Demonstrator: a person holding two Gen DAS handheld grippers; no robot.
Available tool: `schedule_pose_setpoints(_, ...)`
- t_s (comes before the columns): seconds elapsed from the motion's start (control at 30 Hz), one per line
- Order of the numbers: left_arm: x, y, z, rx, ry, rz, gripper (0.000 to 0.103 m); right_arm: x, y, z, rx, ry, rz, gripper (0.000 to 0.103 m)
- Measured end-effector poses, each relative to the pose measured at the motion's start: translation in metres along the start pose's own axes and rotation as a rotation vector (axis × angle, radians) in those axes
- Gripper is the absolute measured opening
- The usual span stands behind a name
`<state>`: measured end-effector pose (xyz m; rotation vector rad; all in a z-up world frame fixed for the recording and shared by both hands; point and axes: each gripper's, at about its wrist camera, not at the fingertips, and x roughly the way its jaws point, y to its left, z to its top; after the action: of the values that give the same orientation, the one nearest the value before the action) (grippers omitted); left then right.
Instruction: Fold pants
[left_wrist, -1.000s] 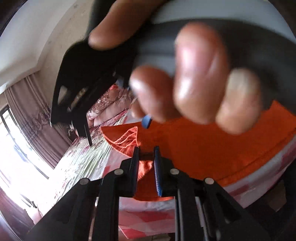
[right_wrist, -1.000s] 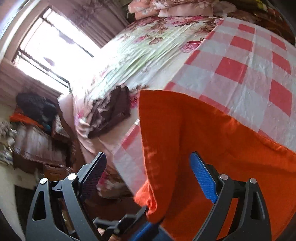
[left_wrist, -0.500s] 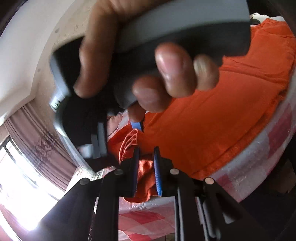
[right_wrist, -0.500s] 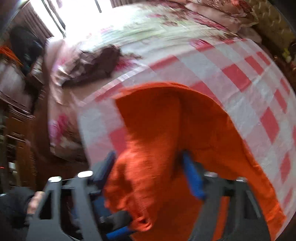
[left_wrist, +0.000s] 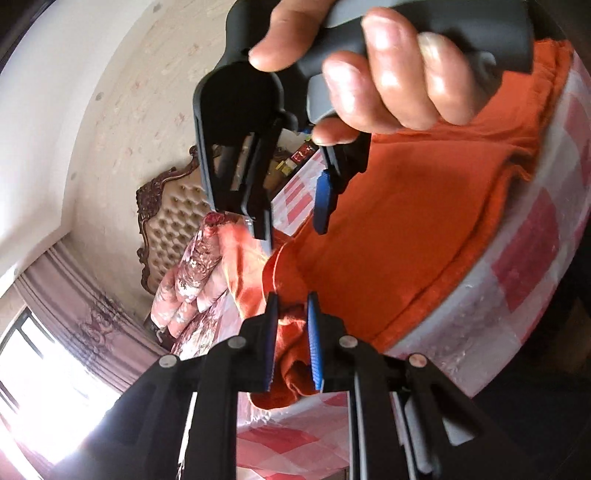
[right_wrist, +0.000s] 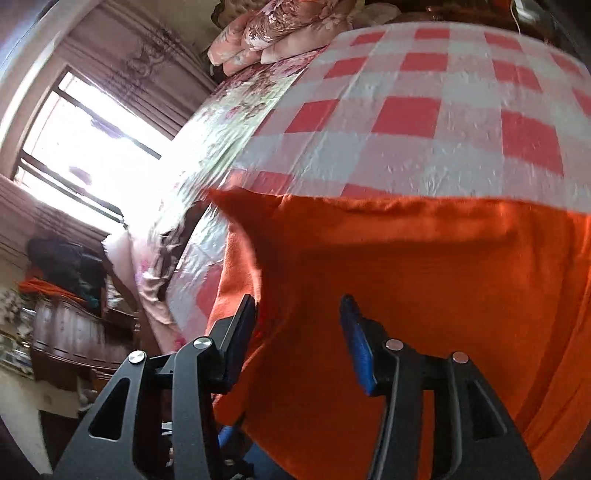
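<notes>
The orange pants (left_wrist: 406, 229) lie spread on a red-and-white checked cloth (left_wrist: 524, 258) on a bed. My left gripper (left_wrist: 291, 306) is shut on a bunched corner of the pants at the bed's edge and lifts it. My right gripper (left_wrist: 295, 221) shows in the left wrist view, held by a hand just above that corner, jaws apart. In the right wrist view my right gripper (right_wrist: 299, 306) is open, with the orange pants (right_wrist: 424, 295) lying between and under its fingers, not pinched.
The checked cloth (right_wrist: 424, 110) covers the bed past the pants. Floral pillows (right_wrist: 280, 26) and a tufted headboard (left_wrist: 173, 206) stand at the bed's head. A bright window (right_wrist: 85, 155) and a dark wooden dresser (right_wrist: 66, 332) are to the left. A dark garment (right_wrist: 177, 236) lies on the floral sheet.
The right gripper has swung over the lifted corner held by my left gripper, and its jaws have narrowed. The left gripper keeps its hold and has tilted.
</notes>
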<state>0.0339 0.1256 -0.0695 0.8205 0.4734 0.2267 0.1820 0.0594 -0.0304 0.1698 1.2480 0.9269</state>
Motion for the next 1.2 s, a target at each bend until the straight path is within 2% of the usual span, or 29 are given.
schedule_pose_setpoints(0.07,0.002,0.004,-0.004,0.006,-0.001,0.004,0.015,0.002,0.002,-0.001,-0.015,0.01,0.0,0.061)
schedule_pose_setpoints(0.33,-0.007,-0.008,0.004,0.028,-0.03,0.022,0.015,0.006,0.006,0.0,0.029,0.035,0.097,0.061)
schedule_pose_setpoints(0.57,-0.019,-0.027,0.005,0.086,-0.059,0.031,0.015,0.028,0.025,0.019,-0.002,0.082,0.113,0.06)
schedule_pose_setpoints(0.6,-0.019,-0.028,0.004,0.087,-0.063,0.028,0.015,0.032,0.027,0.02,-0.012,0.084,0.102,0.048)
schedule_pose_setpoints(0.67,-0.021,-0.029,0.006,0.076,-0.072,0.018,0.016,0.036,0.029,0.021,-0.009,0.079,0.043,0.008)
schedule_pose_setpoints(0.7,-0.022,-0.027,0.006,0.048,-0.074,0.004,0.017,0.034,0.03,0.021,-0.008,0.067,0.054,0.008)
schedule_pose_setpoints(0.77,-0.025,-0.017,0.002,-0.05,-0.081,-0.01,0.034,0.024,0.035,0.019,-0.025,0.028,0.052,0.008)
schedule_pose_setpoints(0.8,-0.028,-0.012,-0.001,-0.1,-0.083,-0.01,0.069,0.015,0.039,0.019,-0.023,0.008,0.054,0.008)
schedule_pose_setpoints(0.83,-0.034,-0.002,-0.006,-0.205,-0.098,-0.021,0.088,0.012,0.04,0.02,-0.018,-0.002,0.06,0.008)
schedule_pose_setpoints(0.87,-0.038,0.005,-0.011,-0.291,-0.097,-0.04,0.088,0.002,0.044,0.021,-0.016,-0.021,0.065,0.008)
schedule_pose_setpoints(0.9,-0.038,0.014,-0.018,-0.397,-0.076,-0.09,0.087,-0.003,0.045,0.021,-0.016,-0.034,0.065,0.008)
schedule_pose_setpoints(1.0,-0.033,0.029,-0.035,-0.612,-0.036,-0.195,0.087,-0.02,0.051,0.023,-0.013,-0.053,0.084,0.008)
schedule_pose_setpoints(1.1,-0.026,0.042,-0.039,-0.742,-0.032,-0.276,0.086,-0.038,0.06,0.02,-0.035,-0.071,0.088,0.008)
schedule_pose_setpoints(1.17,-0.021,0.046,-0.034,-0.793,-0.025,-0.317,0.086,-0.056,0.061,0.018,-0.047,-0.09,0.075,0.008)
schedule_pose_setpoints(1.2,-0.014,0.045,-0.028,-0.795,-0.003,-0.308,0.082,-0.064,0.065,0.02,-0.051,-0.102,0.06,0.008)
